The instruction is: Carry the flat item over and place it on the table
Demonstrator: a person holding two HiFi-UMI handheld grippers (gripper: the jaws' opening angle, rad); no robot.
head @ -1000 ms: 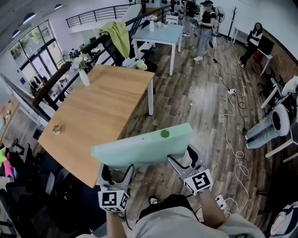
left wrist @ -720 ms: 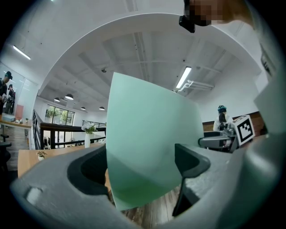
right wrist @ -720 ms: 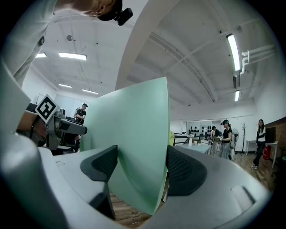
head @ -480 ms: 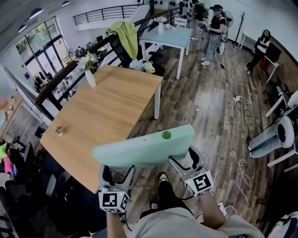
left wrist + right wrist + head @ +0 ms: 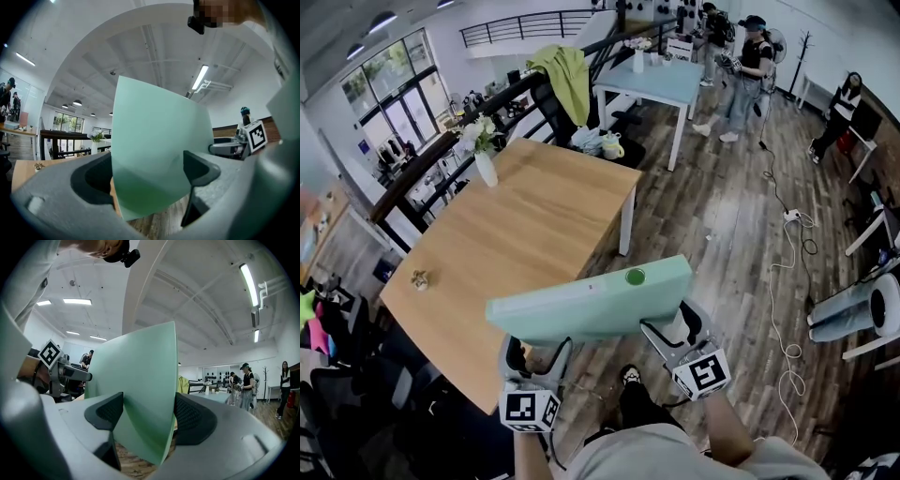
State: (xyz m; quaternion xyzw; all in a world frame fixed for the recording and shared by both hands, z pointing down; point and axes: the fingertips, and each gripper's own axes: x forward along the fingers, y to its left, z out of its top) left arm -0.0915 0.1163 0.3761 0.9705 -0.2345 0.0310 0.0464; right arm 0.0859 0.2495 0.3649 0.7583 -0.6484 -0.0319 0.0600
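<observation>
A pale green flat board [image 5: 591,305] with a small green disc near its top edge is held on edge in the air, just off the near right side of the wooden table [image 5: 525,234]. My left gripper [image 5: 534,354] is shut on the board's lower left edge, and my right gripper [image 5: 673,330] is shut on its lower right edge. In the left gripper view the board [image 5: 157,140] stands between the two grey fingers of my left gripper [image 5: 147,173]. The right gripper view shows the board [image 5: 138,390] pinched between the ribbed pads of my right gripper [image 5: 147,414].
A white vase of flowers [image 5: 484,156] and a small knobbly object [image 5: 419,278] stand on the wooden table. Behind it are a blue table [image 5: 661,80], a railing with a green cloth [image 5: 567,75], standing people [image 5: 750,66], and cables [image 5: 792,244] on the wooden floor.
The board stays clamped in both grippers. The wooden table and the room have shifted right and nearer in the head view as I walk toward the table.
</observation>
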